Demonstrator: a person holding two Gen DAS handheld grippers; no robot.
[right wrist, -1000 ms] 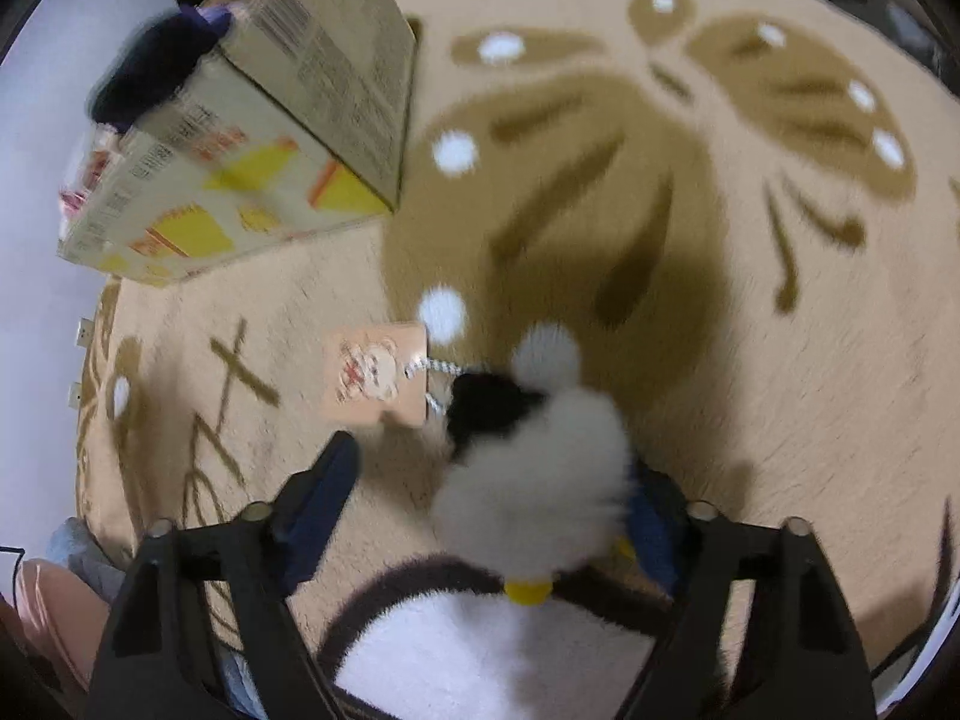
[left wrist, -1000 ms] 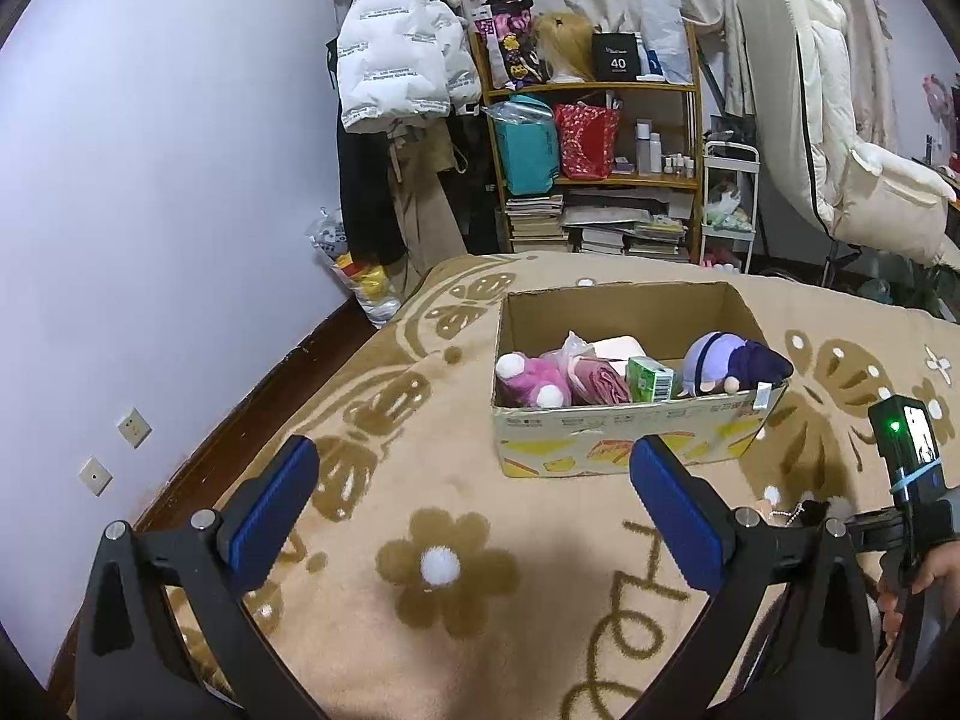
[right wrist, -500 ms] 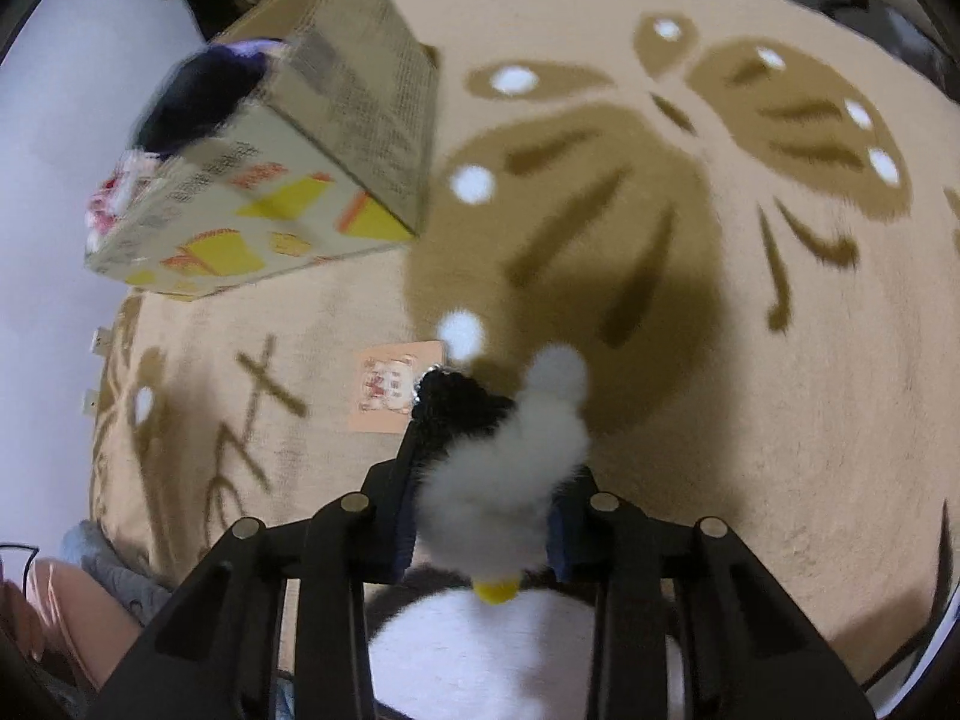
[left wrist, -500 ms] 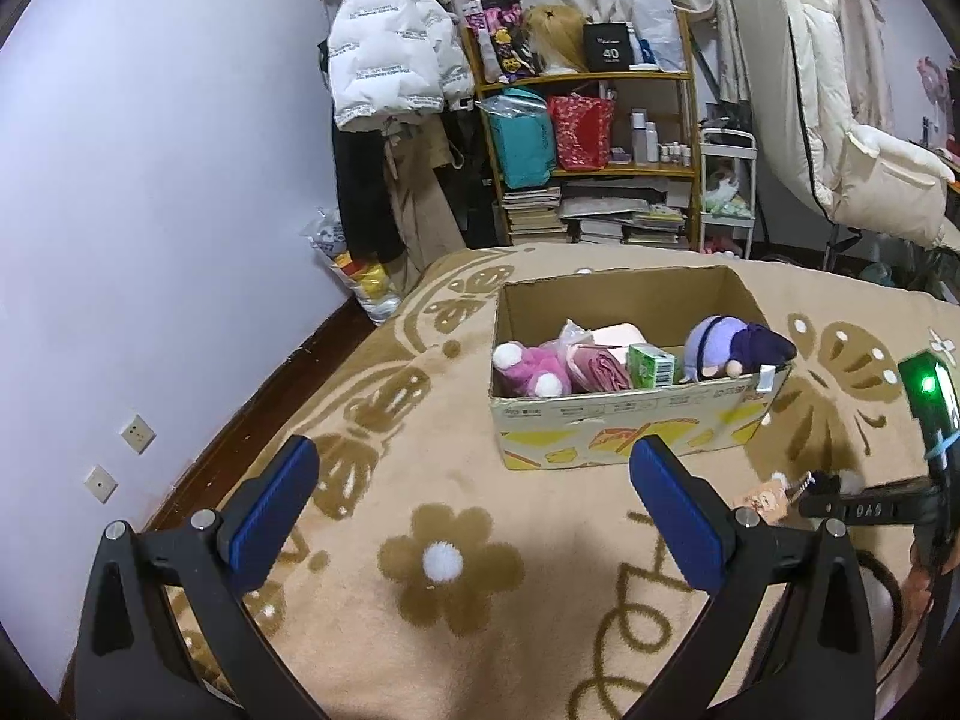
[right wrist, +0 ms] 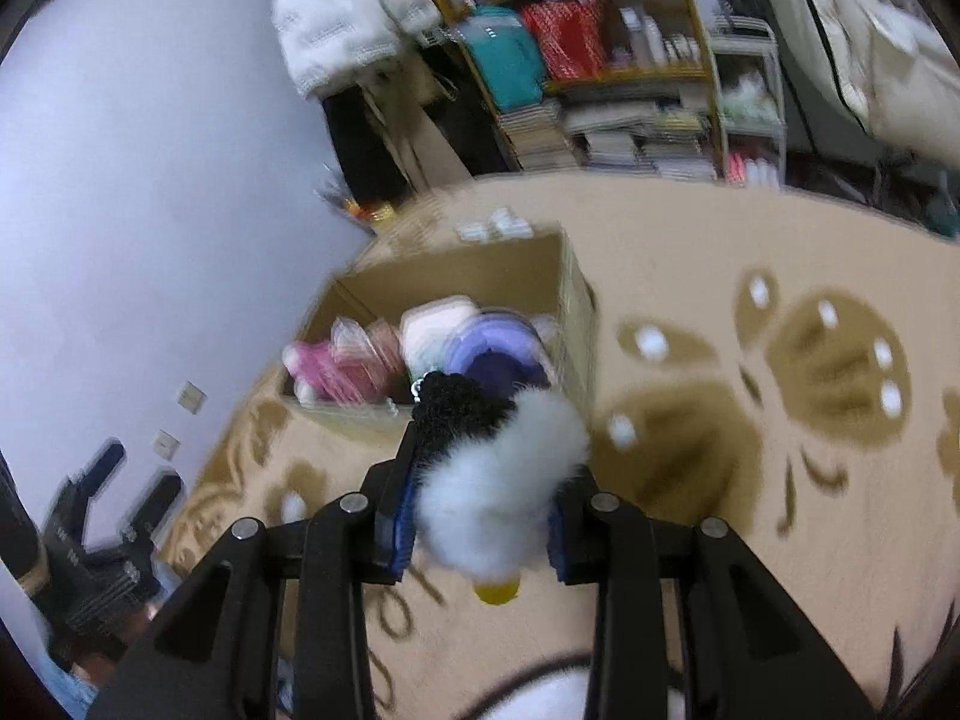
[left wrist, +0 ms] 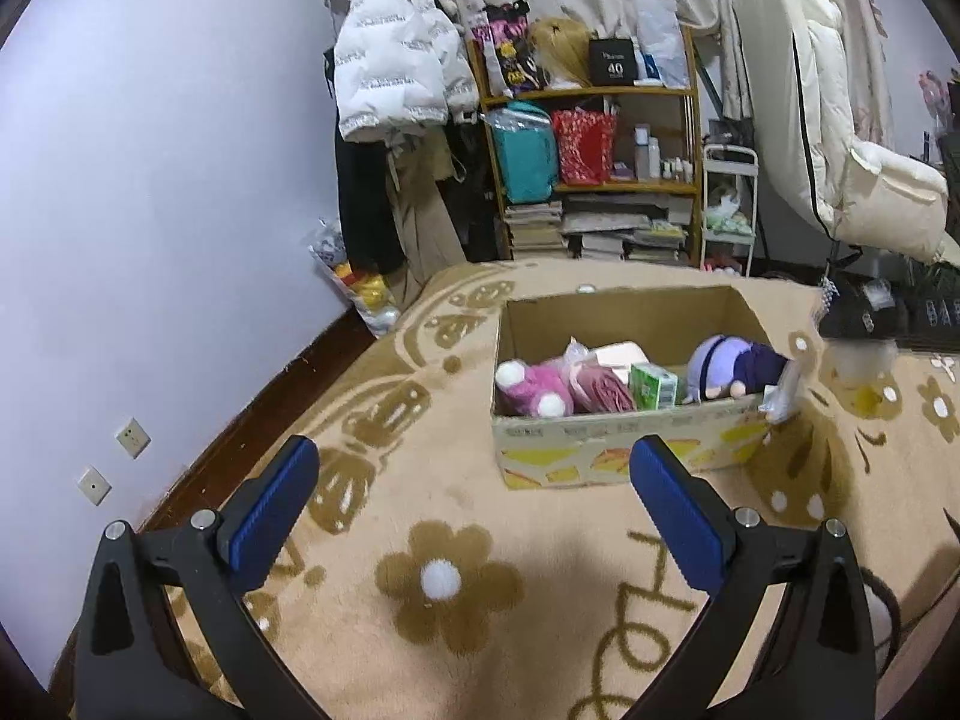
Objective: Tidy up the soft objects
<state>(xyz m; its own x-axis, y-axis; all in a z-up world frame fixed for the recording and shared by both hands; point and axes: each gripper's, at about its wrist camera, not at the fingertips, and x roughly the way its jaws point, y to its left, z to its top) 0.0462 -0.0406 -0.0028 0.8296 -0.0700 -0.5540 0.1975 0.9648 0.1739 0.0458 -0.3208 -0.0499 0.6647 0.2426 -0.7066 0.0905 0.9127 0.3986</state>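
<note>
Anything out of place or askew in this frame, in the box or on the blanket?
One thing: a green carton sits in the cardboard box between the pink plush and the purple plush; it looks rigid, not soft. A white tag hangs over the box's right corner. Nothing looks spilled or damaged.

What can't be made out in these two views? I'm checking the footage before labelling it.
- Fluffy black-and-white toy: right wrist view, sides covered by the right gripper; in the left wrist view it is a blur at the right edge.
- Cardboard box: its floor is hidden under the plush toys, left wrist view.
- Shelf labels: too small.
- Left gripper: smeared by motion blur, right wrist view.
</note>
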